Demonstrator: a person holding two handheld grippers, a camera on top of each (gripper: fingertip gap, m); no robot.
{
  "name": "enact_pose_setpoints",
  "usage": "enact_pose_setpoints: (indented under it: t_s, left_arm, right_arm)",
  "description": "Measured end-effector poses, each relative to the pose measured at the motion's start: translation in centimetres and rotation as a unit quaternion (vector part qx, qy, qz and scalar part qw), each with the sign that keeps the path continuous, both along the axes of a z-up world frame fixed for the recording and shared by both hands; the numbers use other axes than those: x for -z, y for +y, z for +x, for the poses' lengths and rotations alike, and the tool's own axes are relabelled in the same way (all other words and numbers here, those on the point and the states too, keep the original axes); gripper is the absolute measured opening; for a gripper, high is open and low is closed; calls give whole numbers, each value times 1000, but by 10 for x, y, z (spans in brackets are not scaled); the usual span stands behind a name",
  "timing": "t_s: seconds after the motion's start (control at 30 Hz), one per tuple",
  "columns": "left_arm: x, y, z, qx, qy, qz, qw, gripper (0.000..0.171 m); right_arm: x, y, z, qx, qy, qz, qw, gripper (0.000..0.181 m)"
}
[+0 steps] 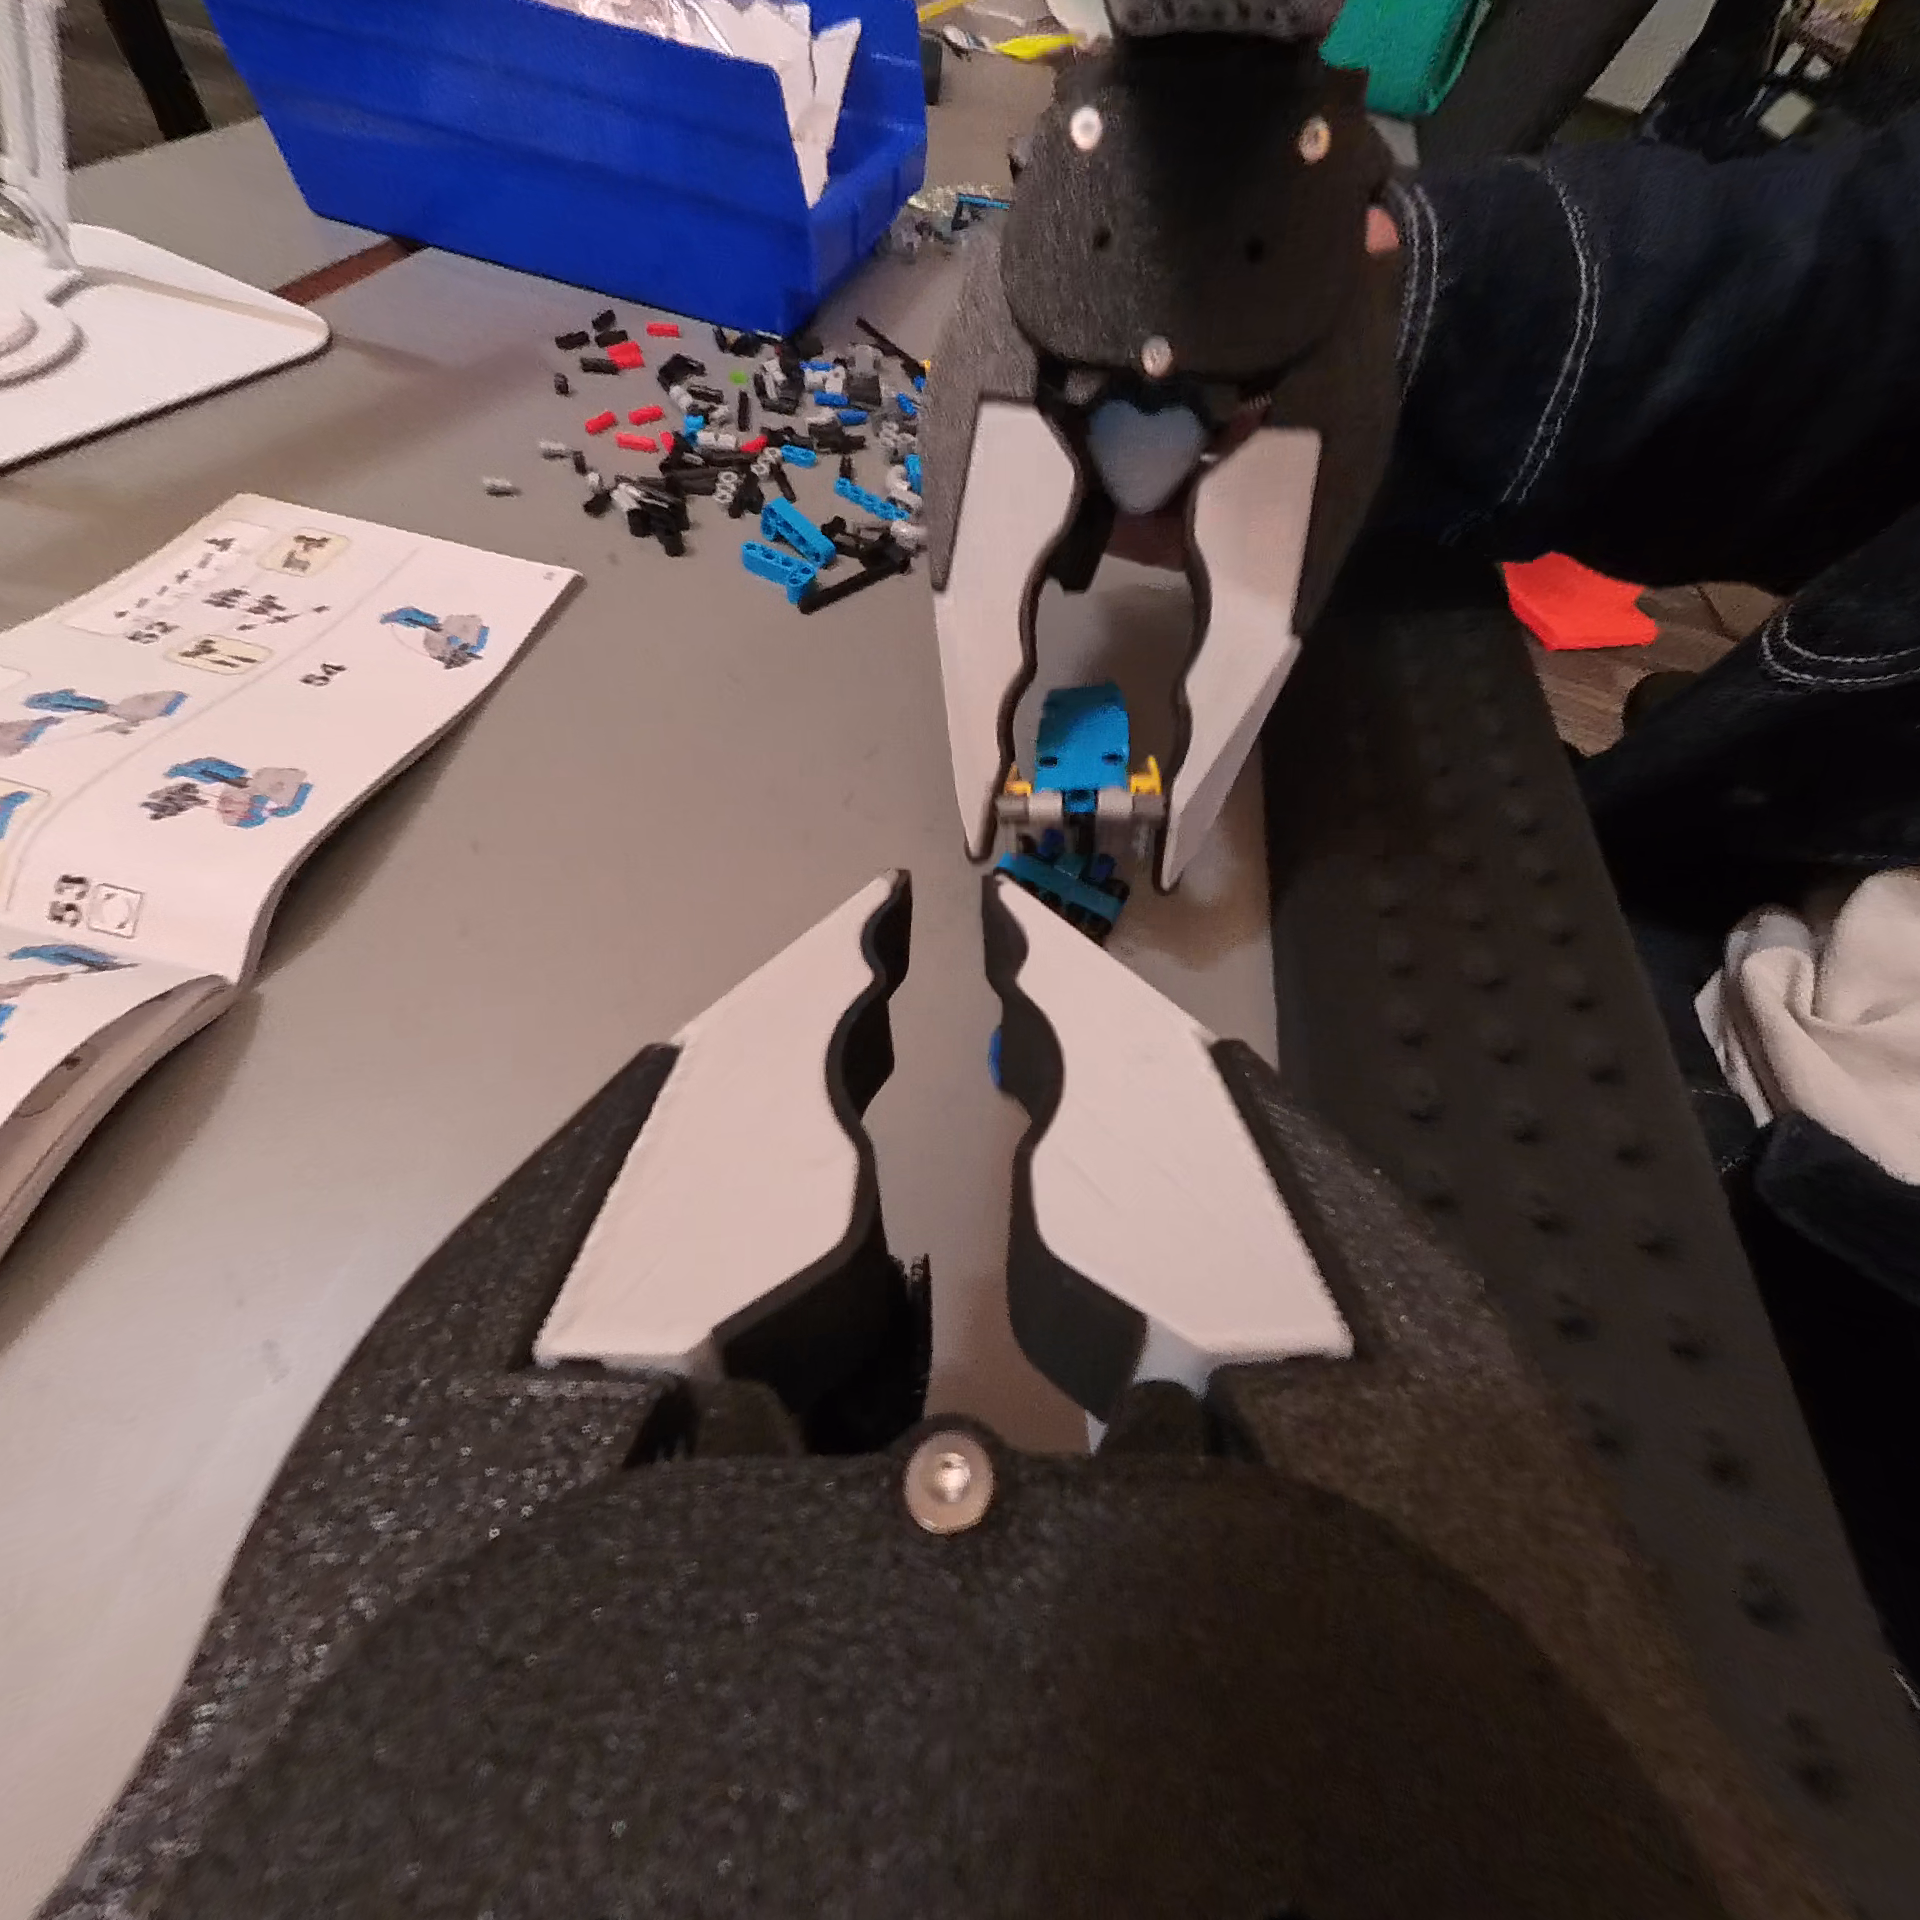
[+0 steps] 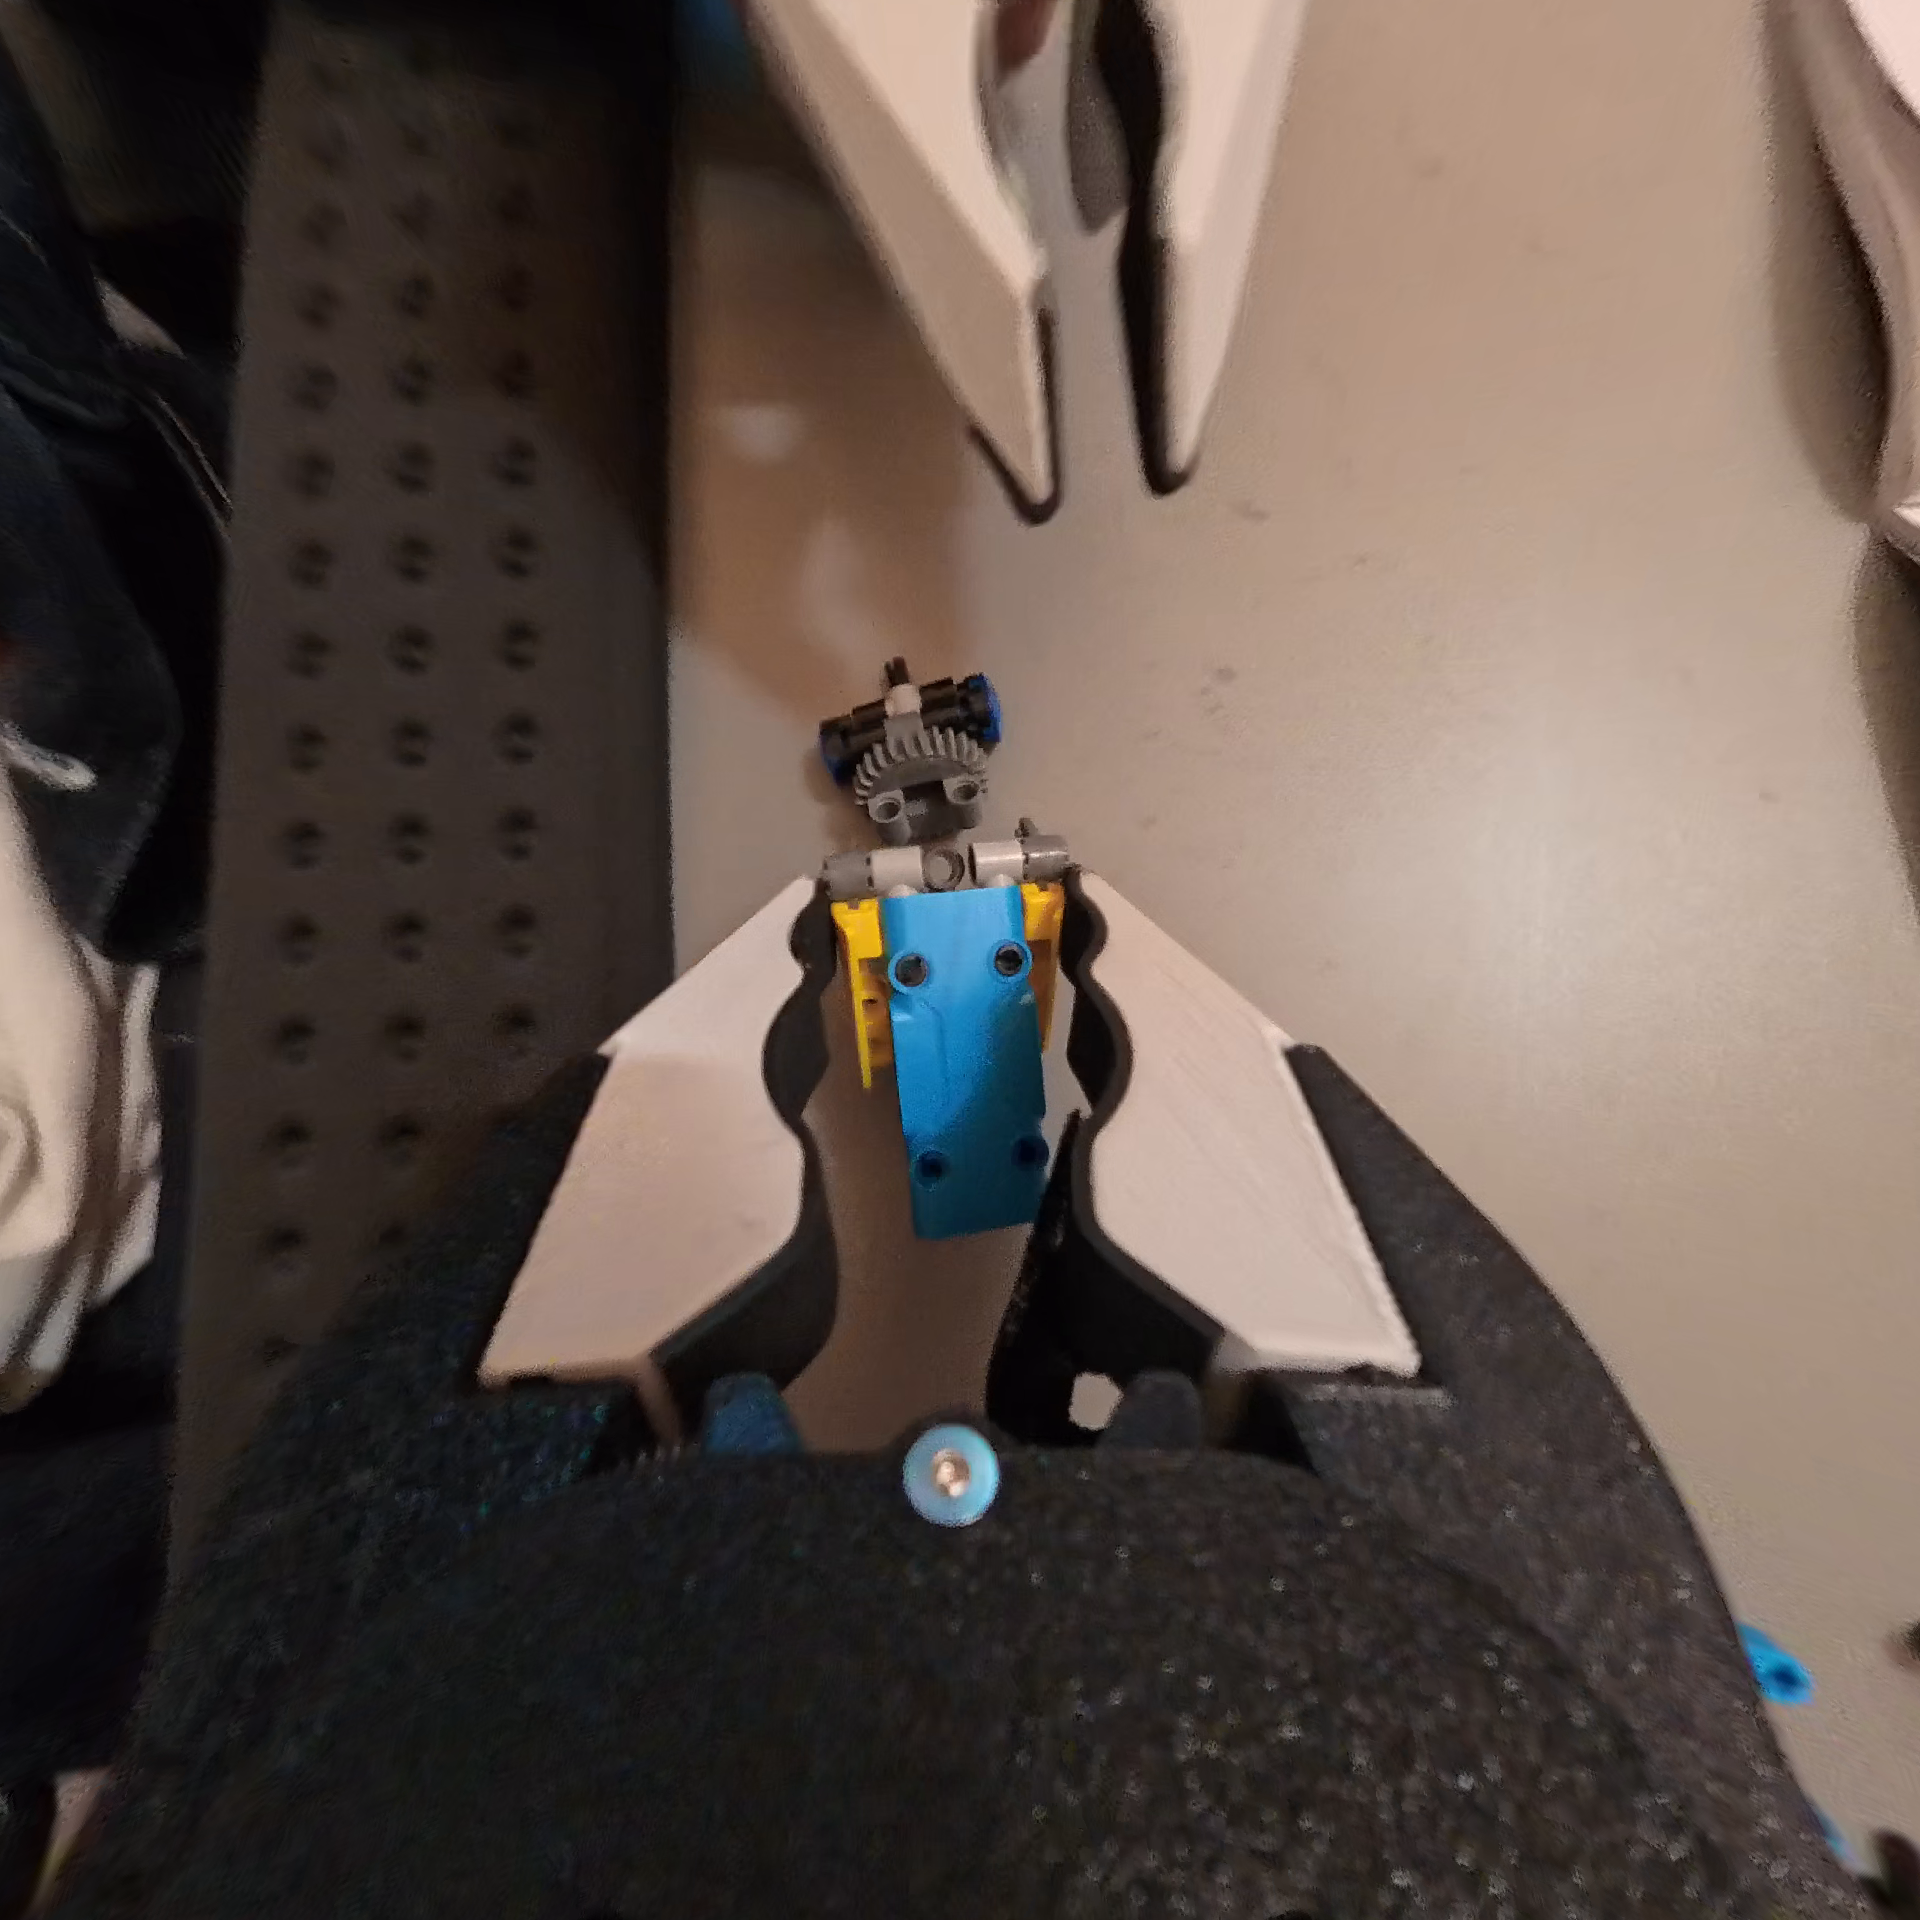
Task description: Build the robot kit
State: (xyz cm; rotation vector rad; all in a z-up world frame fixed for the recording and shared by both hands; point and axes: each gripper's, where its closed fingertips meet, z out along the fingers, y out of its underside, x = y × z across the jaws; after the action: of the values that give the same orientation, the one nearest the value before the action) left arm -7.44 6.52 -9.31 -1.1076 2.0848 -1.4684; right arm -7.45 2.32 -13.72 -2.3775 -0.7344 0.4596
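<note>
The right claw [image 2: 948,894] is clamped on a small brick-built model [image 2: 961,1049]: its two white fingers press the yellow side pieces of the model's blue body, and a grey gear with black and dark-blue parts sticks out past the fingertips, over the pale desk [image 2: 1455,831]. Seen from the left wrist view, that same right claw [image 1: 1070,862] points back toward the camera with the model [image 1: 1081,774] between its tips, low over the desk [image 1: 582,1039]. The left claw [image 1: 945,894] holds nothing; its fingers stand slightly apart with a narrow gap between the tips, which lie just in front of the model without clearly touching it. To the left of the left claw lies an open instruction booklet [image 1: 208,748]. Farther ahead and left sits a scatter of loose small bricks [image 1: 748,457], with a blue bin [image 1: 582,145] behind them. To the right of both claws runs a dark perforated strip [image 1: 1455,1039].
</note>
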Motion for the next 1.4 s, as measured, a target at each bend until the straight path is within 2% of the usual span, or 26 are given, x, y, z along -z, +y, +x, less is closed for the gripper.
enact_pose_setpoints:
  t_s: [0.13, 0.27, 0.4, 0.47, 0.53, 0.63, 0.73, 0.83, 0.9, 0.97, 1.0, 1.13, 1.27, 1.4]
  left_arm:
    - [17, -10, 1, 10, 26, 29, 999, 19]
    - [29, -24, 1, 28, 36, 53, 998, 26]
    - [33, -35, 1, 49, 26, 73, 996, 26]
    - [34, -35, 3, 48, 32, 72, 996, 26]
    - [33, -33, 4, 47, 39, 63, 996, 26]
    - [25, -25, 4, 34, 48, 28, 998, 27]
    - [19, -10, 2, 7, 50, 4, 999, 27]
    - [10, 1, -1, -23, 38, -15, 999, 27]
    - [4, 10, -1, -51, 26, -20, 998, 27]
    - [0, 22, 1, -83, 13, -16, 996, 27]
    - [1, 30, 3, -108, 11, -11, 994, 27]
    - [7, 68, 7, -199, 10, 21, 980, 27]
    - [7, 80, 8, -222, 19, 2, 975, 27]
    - [10, 91, 10, -248, 13, 28, 968, 27]
  right_arm:
    - [-24, 1, 7, 59, 117, 54, 990, 43]
    - [-33, -2, 26, 121, 161, 86, 976, 43]
    - [-22, -18, 42, 158, 121, 89, 976, 43]
    - [-7, -26, 55, 181, 66, 73, 979, 43]
    - [13, -37, 62, 175, -1, 34, 984, 43]
    - [19, -42, 54, 160, -25, 13, 987, 44]
    - [19, -43, 55, 161, -49, 16, 986, 49]
    - [-3, -37, 60, 194, -41, 79, 977, 53]
    - [-32, -28, 66, 254, 10, 161, 953, 51]
    - [-59, -27, 71, 310, 101, 254, 911, 44]
    - [-65, -29, 73, 318, 119, 264, 903, 45]
    - [-64, -34, 97, 363, 49, 278, 888, 38]
    - [-56, -33, 99, 368, 37, 261, 892, 37]
    - [-52, -33, 99, 367, 26, 255, 894, 38]
